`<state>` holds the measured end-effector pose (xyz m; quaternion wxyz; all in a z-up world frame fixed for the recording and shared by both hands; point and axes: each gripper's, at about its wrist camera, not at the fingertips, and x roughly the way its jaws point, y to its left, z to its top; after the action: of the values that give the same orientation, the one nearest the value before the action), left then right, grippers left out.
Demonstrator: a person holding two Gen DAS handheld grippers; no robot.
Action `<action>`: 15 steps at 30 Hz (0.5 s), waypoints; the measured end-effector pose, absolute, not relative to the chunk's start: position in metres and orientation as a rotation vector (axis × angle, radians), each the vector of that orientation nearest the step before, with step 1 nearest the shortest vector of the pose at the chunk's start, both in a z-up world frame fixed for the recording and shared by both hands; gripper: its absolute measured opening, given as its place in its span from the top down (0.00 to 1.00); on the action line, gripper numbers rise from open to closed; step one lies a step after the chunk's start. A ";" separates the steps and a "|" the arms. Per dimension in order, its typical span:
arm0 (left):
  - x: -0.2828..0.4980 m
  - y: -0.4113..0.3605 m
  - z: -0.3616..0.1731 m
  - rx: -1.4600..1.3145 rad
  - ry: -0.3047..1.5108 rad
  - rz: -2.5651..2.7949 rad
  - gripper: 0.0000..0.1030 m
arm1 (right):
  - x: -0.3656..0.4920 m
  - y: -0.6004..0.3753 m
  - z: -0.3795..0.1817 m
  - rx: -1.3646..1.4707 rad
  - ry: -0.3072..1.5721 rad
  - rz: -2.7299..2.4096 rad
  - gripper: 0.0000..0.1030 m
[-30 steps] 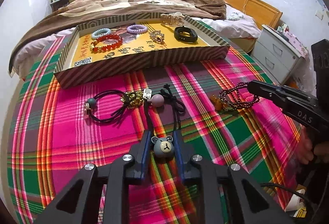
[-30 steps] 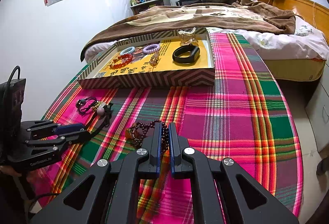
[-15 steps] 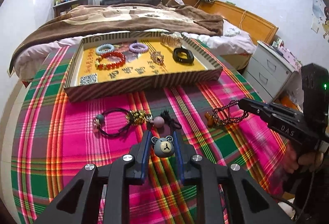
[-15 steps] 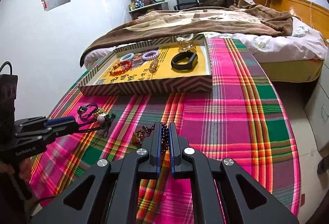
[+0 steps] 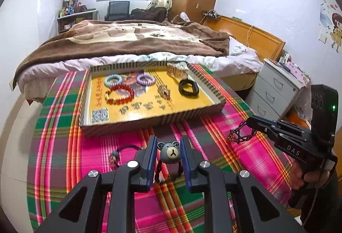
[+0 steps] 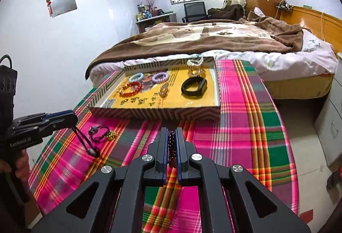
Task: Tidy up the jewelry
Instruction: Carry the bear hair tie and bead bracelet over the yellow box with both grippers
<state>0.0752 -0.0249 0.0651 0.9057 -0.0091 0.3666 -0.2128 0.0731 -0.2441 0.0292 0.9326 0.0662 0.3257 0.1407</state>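
My left gripper [image 5: 168, 143] is shut on a grey bear-charm hair tie [image 5: 170, 152] and holds it above the plaid cloth; its black cord hangs down in the right wrist view [image 6: 84, 141]. My right gripper [image 6: 172, 133] is shut on a dark beaded bracelet [image 6: 171, 145], lifted off the cloth; it dangles from the fingertips in the left wrist view [image 5: 240, 133]. The striped tray [image 5: 149, 122] with a yellow floor lies beyond, holding a red bracelet [image 5: 119, 94], blue and purple coil ties, a gold piece and a black band [image 5: 188, 87].
A black hair tie with gold beads [image 6: 101, 133] lies on the cloth left of centre. A bed with a brown blanket [image 5: 128, 40] stands behind the table. A grey drawer unit [image 5: 275, 92] stands at the right. The table's round edge drops off at left and right.
Both grippers have risen, lifting the bear hair tie and the dark bracelet off the cloth. Both have moved closer to the tray. The gold-bead hair tie stays on the cloth.
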 end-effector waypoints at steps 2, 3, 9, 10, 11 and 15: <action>0.078 -0.024 0.070 -0.020 0.748 -0.437 0.78 | 0.074 -0.244 0.033 0.128 0.660 0.288 0.94; 0.080 -0.023 0.073 -0.021 0.745 -0.435 0.78 | 0.075 -0.244 0.036 0.127 0.657 0.289 0.94; 0.090 -0.017 0.087 -0.030 0.726 -0.424 0.78 | 0.082 -0.243 0.048 0.117 0.639 0.294 0.94; 0.093 -0.016 0.090 -0.033 0.722 -0.419 0.78 | 0.084 -0.243 0.051 0.115 0.636 0.295 0.94; 0.097 -0.014 0.093 -0.040 0.720 -0.420 0.78 | 0.086 -0.242 0.053 0.115 0.634 0.297 0.94; 0.110 -0.010 0.103 -0.054 0.706 -0.413 0.78 | 0.097 -0.239 0.064 0.114 0.625 0.303 0.94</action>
<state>0.1103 -0.0096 0.1031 0.9172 -0.0262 0.3433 -0.2007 0.0966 -0.2394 0.0636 0.9387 0.0558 0.3060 0.1485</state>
